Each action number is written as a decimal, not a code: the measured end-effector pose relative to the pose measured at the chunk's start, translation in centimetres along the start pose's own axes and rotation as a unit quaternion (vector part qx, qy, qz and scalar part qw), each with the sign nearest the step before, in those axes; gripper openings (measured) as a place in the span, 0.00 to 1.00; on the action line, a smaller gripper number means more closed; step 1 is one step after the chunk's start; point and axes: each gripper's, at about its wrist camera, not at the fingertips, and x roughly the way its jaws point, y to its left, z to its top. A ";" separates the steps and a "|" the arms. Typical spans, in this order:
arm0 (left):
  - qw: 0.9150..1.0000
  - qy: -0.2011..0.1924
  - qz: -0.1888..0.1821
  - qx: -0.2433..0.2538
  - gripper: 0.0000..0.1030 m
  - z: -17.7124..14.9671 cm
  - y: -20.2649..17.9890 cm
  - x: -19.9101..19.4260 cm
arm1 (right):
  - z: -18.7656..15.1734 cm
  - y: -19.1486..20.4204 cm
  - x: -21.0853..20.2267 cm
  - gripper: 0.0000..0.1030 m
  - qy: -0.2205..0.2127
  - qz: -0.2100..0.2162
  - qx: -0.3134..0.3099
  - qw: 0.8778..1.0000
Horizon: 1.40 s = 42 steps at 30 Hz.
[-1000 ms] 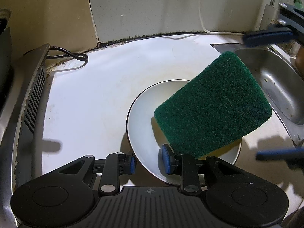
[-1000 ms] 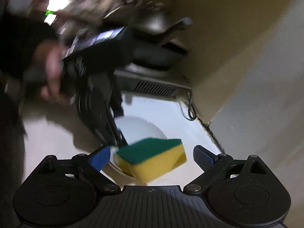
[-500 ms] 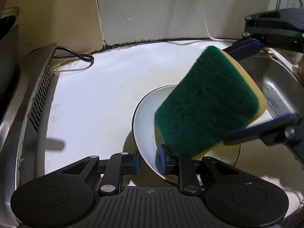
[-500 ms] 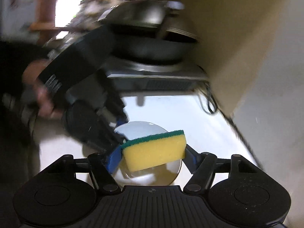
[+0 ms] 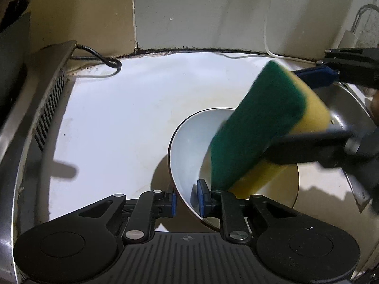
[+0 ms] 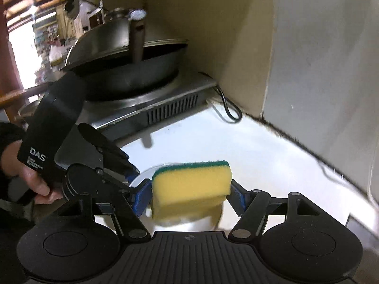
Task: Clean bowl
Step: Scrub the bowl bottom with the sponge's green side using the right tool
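Observation:
A white bowl [image 5: 189,146] stands tilted on the white counter [image 5: 118,123], its near rim raised. My left gripper [image 5: 187,201] has that rim between its blue pads; the jaws are closing and pinch it. A green-and-yellow sponge [image 5: 258,127] hangs over the bowl's right half, green face toward the bowl's inside. My right gripper [image 6: 190,195] is shut on the sponge [image 6: 191,184], one pad on each end. In the right wrist view only a sliver of the bowl [image 6: 144,175] shows behind the sponge. A hand [image 6: 35,179] holds the left gripper's black body there.
A steel sink [image 5: 343,104] lies to the right of the bowl, with a tap [image 5: 362,16] behind it. On the left stands a steel stove [image 5: 47,99] carrying a covered wok [image 6: 128,66]. A black cable [image 5: 106,59] loops at the wall corner.
The right jaws closed on the sponge and rolled it from lying flat to steeply tilted over the bowl. The left jaws narrowed onto the rim, and the bowl tipped up.

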 end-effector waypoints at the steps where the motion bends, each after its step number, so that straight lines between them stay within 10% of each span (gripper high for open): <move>1: 1.000 0.001 0.000 -0.001 0.19 0.0 0.1 0.1 | -0.1 0.2 0.3 0.66 0.008 0.005 -0.001 1.000; 12: 1.000 0.005 -0.007 0.003 0.21 -0.1 0.2 0.4 | -0.2 -1.9 -3.6 0.64 -0.056 -0.002 0.060 0.997; 20: 1.000 0.007 -0.001 0.011 0.22 0.0 0.1 0.6 | 0.3 0.8 -0.9 0.64 0.011 -0.021 -0.049 0.999; 29: 1.000 0.006 0.005 0.021 0.23 0.0 -0.2 0.6 | 0.7 1.0 -4.2 0.64 -0.018 -0.046 -0.067 0.997; 42: 0.999 0.010 0.010 0.031 0.25 0.0 -0.4 0.7 | -0.8 1.5 -1.8 0.64 0.049 -0.026 -0.091 0.994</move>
